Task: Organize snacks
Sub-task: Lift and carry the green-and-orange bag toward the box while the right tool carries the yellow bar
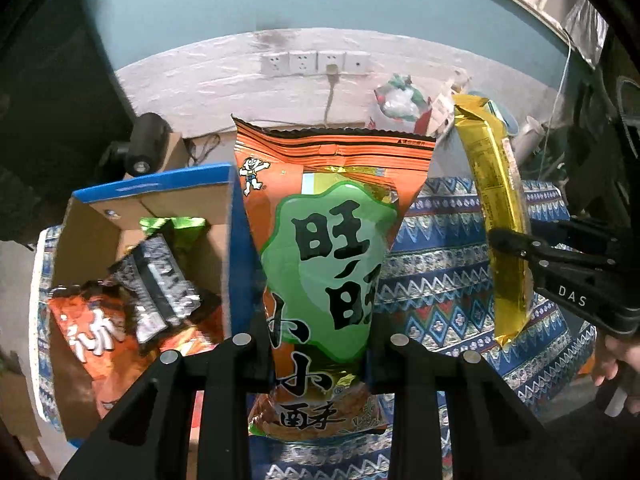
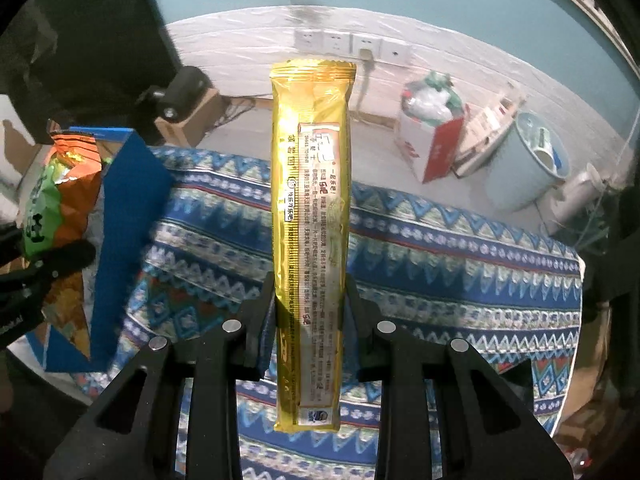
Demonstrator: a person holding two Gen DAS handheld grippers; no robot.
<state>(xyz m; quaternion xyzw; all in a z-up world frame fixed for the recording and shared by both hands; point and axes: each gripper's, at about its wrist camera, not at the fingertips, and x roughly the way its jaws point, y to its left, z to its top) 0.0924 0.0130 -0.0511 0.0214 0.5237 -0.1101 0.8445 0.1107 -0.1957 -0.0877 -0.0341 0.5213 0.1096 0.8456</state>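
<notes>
Left gripper [image 1: 318, 344] jaws clamped on orange-and-green snack bag [image 1: 328, 248], held upright above patterned cloth [image 1: 440, 288], right gripper [image 2: 310, 312] jaws closed tight on long gold packet [image 2: 310, 208], upright over same cloth, open cardboard box [image 1: 224, 216] with other snacks at left.

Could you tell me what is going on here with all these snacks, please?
A person is tidying snacks with a handheld gripper in each hand. The left gripper is shut on an orange and green snack bag, and the right gripper is shut on a long gold packet. Both are held above the patterned tablecloth. A cardboard box to the left already holds several snack packs.
</notes>
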